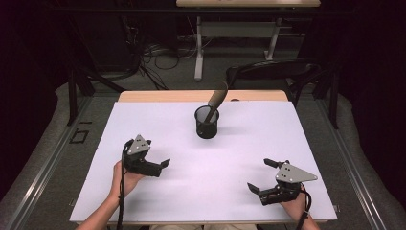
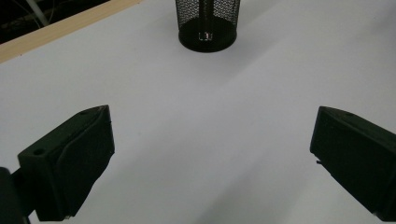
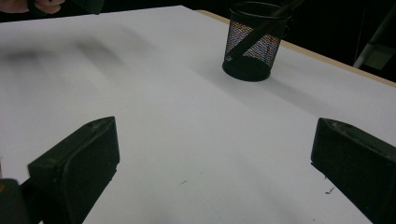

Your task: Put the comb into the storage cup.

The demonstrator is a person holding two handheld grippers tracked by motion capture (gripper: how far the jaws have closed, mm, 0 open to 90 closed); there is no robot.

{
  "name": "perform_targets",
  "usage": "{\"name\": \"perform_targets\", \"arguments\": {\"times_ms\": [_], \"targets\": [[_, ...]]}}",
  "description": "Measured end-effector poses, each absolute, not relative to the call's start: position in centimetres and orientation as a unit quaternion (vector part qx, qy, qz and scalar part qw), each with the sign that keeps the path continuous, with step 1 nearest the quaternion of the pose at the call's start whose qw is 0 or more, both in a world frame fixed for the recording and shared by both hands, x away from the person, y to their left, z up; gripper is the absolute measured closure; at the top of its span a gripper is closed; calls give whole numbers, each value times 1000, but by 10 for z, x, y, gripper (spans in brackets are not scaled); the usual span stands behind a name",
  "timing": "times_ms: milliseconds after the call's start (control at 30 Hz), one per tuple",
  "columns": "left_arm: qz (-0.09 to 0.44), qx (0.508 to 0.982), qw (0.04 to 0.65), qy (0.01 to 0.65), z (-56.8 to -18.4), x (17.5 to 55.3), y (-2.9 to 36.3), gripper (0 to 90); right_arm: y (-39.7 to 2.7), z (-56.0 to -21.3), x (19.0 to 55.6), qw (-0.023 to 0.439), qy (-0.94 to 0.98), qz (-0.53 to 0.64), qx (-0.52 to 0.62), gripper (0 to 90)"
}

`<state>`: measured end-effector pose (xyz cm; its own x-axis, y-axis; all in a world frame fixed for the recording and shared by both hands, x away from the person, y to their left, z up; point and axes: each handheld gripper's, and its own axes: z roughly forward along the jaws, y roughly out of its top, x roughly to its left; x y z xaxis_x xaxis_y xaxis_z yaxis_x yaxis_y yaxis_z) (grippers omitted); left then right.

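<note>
Both tongs, L point(image 1: 165, 163) & R point(image 1: 258, 175), wide open, empty, near mesh cup point(image 1: 207, 123).

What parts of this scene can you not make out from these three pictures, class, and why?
- Tool in the mesh cup: its lower end is veiled by the mesh in the high view, so its kind is unclear.
- Mesh cup top: cut off by the upper edge of the left gripper view.
- Small glinting item at the cup's base: too small to identify.

Light falls from above onto my bench point(image 1: 158, 129), leaving its white top bright while the room around it sits nearly black. The mesh cup point(image 1: 207, 122) throws a soft shadow to its right. All three pictures look soft and slightly grainy.
</note>
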<state>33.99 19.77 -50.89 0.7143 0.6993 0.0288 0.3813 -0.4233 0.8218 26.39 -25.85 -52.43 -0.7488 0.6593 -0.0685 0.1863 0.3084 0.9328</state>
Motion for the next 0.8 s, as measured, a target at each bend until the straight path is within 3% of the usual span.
{"name": "perform_targets", "arguments": {"times_ms": [800], "targets": [[201, 807, 434, 346, -518, 305, 222, 0, -258, -525, 264, 226, 779, 518, 271, 6]]}}
